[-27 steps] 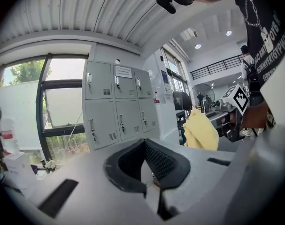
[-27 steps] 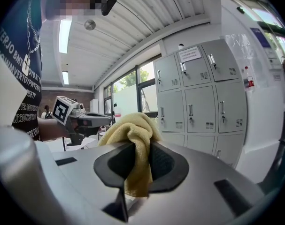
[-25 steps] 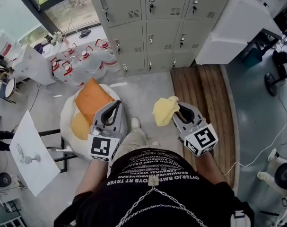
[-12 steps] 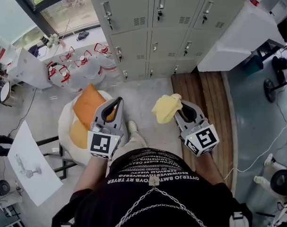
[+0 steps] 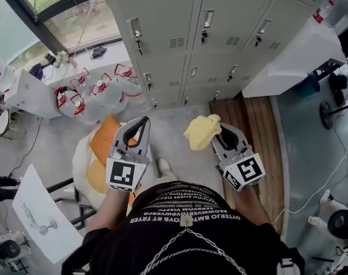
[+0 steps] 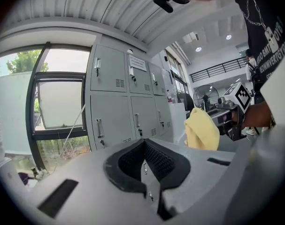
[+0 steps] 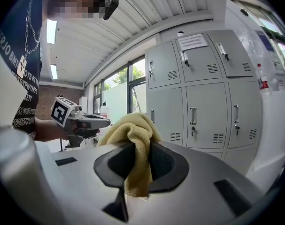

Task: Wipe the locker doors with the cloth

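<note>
Head view: both grippers sit short of the locker doors point(image 5: 179, 16), with the yellow cloth point(image 5: 201, 132) bunched ahead of the right gripper point(image 5: 218, 136), likely as a wiping pad.

Left gripper view: the left gripper point(image 6: 145, 167) faces the doors, its jaws pressed together and empty.

Right gripper view: the jaws pinch the cloth, well apart from the doors.

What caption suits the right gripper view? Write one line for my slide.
Right tongs clamp a yellow cloth, facing the grey locker doors, not yet touching them.

lockers point(image 5: 185, 27) ahead, water jugs point(image 5: 99, 93) left, counter point(image 5: 288, 56) right
</note>
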Demonstrator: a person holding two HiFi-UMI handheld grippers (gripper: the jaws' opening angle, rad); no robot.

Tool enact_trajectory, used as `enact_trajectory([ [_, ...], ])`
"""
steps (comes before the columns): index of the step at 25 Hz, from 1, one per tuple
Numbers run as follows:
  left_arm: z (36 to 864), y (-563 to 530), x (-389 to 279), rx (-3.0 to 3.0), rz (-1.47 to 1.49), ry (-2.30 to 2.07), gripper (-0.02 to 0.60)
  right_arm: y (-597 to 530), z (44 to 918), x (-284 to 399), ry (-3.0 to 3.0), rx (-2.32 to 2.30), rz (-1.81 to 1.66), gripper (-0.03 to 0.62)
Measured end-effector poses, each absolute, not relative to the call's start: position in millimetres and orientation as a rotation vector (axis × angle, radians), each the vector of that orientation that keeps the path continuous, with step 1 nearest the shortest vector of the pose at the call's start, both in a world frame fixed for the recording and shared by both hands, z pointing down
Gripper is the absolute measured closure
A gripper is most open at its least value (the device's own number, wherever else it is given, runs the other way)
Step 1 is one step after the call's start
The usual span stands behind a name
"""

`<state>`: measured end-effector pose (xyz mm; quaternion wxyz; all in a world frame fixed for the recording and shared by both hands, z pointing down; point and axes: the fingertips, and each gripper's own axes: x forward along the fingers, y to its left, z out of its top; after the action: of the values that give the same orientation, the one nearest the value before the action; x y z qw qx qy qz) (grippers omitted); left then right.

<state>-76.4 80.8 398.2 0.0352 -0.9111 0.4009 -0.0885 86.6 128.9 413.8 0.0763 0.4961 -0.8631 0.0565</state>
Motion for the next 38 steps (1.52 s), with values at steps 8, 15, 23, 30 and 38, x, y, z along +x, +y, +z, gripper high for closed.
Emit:
enact_trajectory([
  [8,397.5,30.9,-85.0,-2.839,-0.245,1.173,0.576,84.2,400.4,77.8,-2.55,1.521,0.105,0.531],
  [15,392.1,2.3,-90.7,-2.886,-0.19,1.088,0.575,63.2,382.2,75.4,-2.493,1.612,0.04,0.53],
  [23,386.8,-11.8,-91.3,-2.894,-0.158,1.048,0.576,60.3,381.2,68.1,-2.462,1.622,0.025,0.531],
  [30,391.1,-13.1,-77.0,-2.9,-0.187,1.036,0.577,54.9,389.6,73.2,-2.484,1.604,0.058,0.53],
  [38,397.9,-37.1,-77.1,-2.861,-0.244,1.15,0.577,18.0,402.0,73.5,-2.573,1.505,0.092,0.53],
])
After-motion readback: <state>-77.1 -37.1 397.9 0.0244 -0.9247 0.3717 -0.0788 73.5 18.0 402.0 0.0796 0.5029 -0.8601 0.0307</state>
